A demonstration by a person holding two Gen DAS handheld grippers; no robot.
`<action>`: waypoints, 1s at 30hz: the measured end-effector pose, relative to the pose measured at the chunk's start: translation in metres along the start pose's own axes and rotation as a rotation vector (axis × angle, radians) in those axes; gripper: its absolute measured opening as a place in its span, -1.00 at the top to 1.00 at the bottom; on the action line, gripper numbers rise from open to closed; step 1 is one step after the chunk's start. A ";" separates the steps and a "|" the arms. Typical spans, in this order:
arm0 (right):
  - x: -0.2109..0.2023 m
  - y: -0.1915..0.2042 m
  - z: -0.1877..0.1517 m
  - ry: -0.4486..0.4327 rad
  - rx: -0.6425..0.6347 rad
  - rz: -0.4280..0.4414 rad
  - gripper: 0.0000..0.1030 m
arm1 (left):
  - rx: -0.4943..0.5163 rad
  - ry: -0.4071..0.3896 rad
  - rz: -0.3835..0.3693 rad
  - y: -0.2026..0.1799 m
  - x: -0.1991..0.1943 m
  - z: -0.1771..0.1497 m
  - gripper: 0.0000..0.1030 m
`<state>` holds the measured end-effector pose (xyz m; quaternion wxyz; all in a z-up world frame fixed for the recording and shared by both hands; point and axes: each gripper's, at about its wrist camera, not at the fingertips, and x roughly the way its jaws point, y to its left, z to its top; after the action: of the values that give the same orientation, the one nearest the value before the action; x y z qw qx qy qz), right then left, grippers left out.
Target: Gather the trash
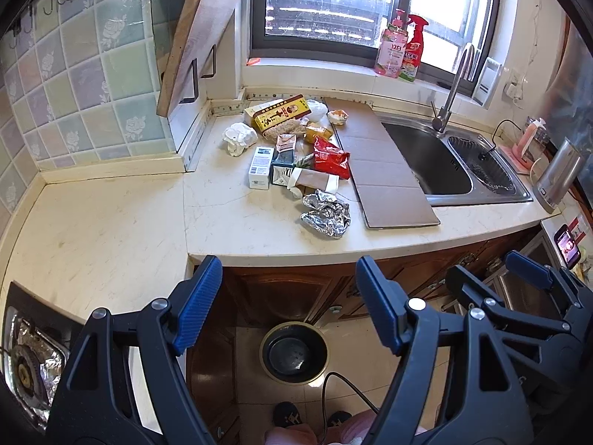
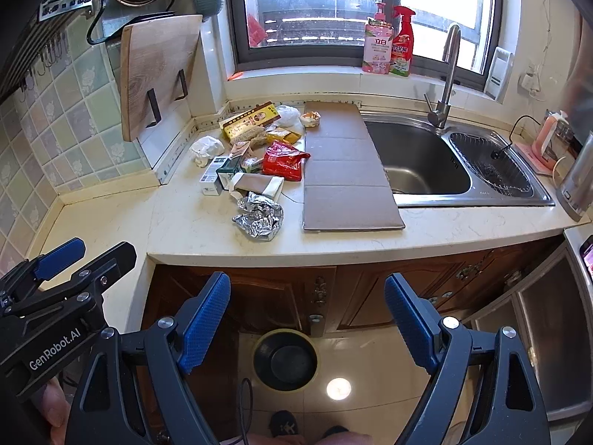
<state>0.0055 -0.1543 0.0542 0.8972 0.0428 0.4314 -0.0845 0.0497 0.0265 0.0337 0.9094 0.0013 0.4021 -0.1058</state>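
Two grippers are hovering in front of the desk edge, above the floor, and both are empty. The left gripper (image 1: 289, 307) is standing with its blue pads spread wide apart, nothing between them. The right gripper (image 2: 307, 322) is also spread wide and is pinching nothing.

The trash is lying in a loose heap on the pale desk (image 2: 207, 230), between the leaning wooden cutting board (image 2: 159, 70) and a flat sheet of cardboard (image 2: 344, 170) that is partly covering the steel sink (image 2: 418, 163). At the front of the heap a crumpled foil ball (image 2: 259, 218) is sitting nearest to the grippers. Behind it a red snack bag (image 2: 283, 161) is touching the cardboard edge, a small white box (image 2: 211, 176) is lying on the left side, and a crumpled white tissue (image 2: 205, 148) is resting a little apart. A yellow box (image 2: 248, 120) is lying at the back, near the wall.

On the floor, under the desk, a round black bin (image 2: 285, 359) is standing open (it looks empty). The person's slippers are showing at the bottom of both views.
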 end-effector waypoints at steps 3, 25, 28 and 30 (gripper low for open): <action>0.008 0.002 0.008 0.003 -0.006 -0.005 -0.70 | -0.007 0.008 -0.006 0.002 0.011 0.007 -0.41; 0.219 -0.048 0.166 0.154 -0.089 0.152 -0.54 | -0.226 0.269 0.050 -0.003 0.197 0.078 -0.41; 0.255 -0.054 0.189 0.185 -0.123 0.181 -0.50 | -0.291 0.364 -0.031 -0.010 0.236 0.074 -0.41; 0.277 -0.055 0.200 0.205 -0.150 0.205 -0.45 | -0.350 0.428 -0.093 -0.013 0.261 0.068 -0.41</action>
<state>0.3183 -0.2702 -0.0380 0.8530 0.0280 0.5193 0.0450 0.2676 -0.0417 -0.1101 0.7845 -0.1518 0.5968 -0.0736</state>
